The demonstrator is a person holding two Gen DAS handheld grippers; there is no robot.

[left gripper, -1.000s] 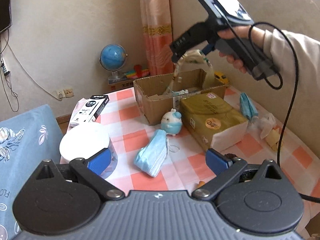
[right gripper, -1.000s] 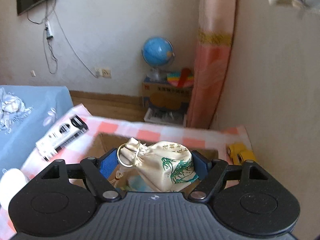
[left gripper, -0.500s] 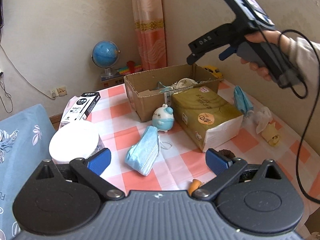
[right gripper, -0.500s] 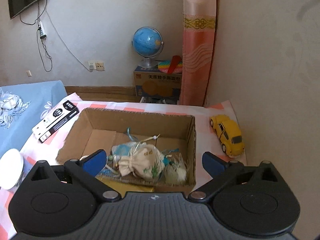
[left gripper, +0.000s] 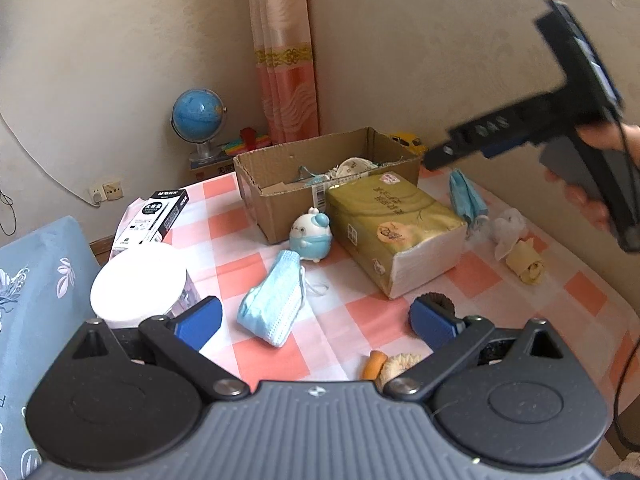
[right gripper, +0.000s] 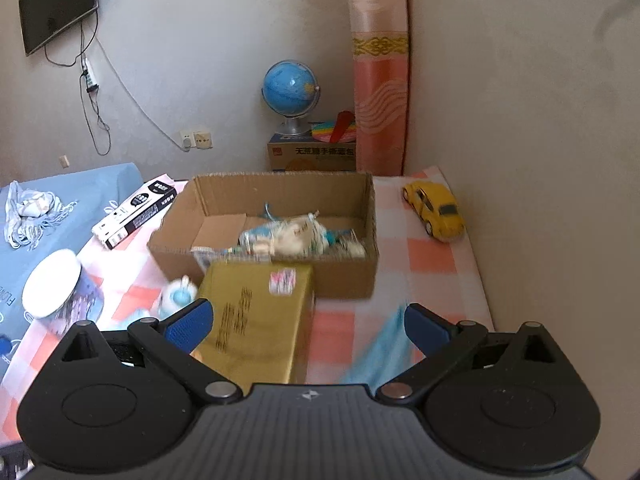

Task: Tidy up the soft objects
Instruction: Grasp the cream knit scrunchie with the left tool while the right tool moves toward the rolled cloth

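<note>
Sorting is under way: a pouch (right gripper: 296, 234) lies inside the box (right gripper: 344, 280). Both the right gripper (right gripper: 306, 322) and left gripper (left gripper: 316, 318) are held wide open, empty. Next, likely, the mask (left gripper: 274, 302) in front of the box is to be grasped.

The right gripper (right gripper: 306, 320) released the pouch (right gripper: 296, 236) into the box (right gripper: 360, 276) and withdrew.

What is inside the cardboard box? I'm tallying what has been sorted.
The cardboard box holds a cream drawstring pouch lying on blue mask-like items and tangled strings. Its left half shows bare floor. Anything under the pile is covered.
</note>
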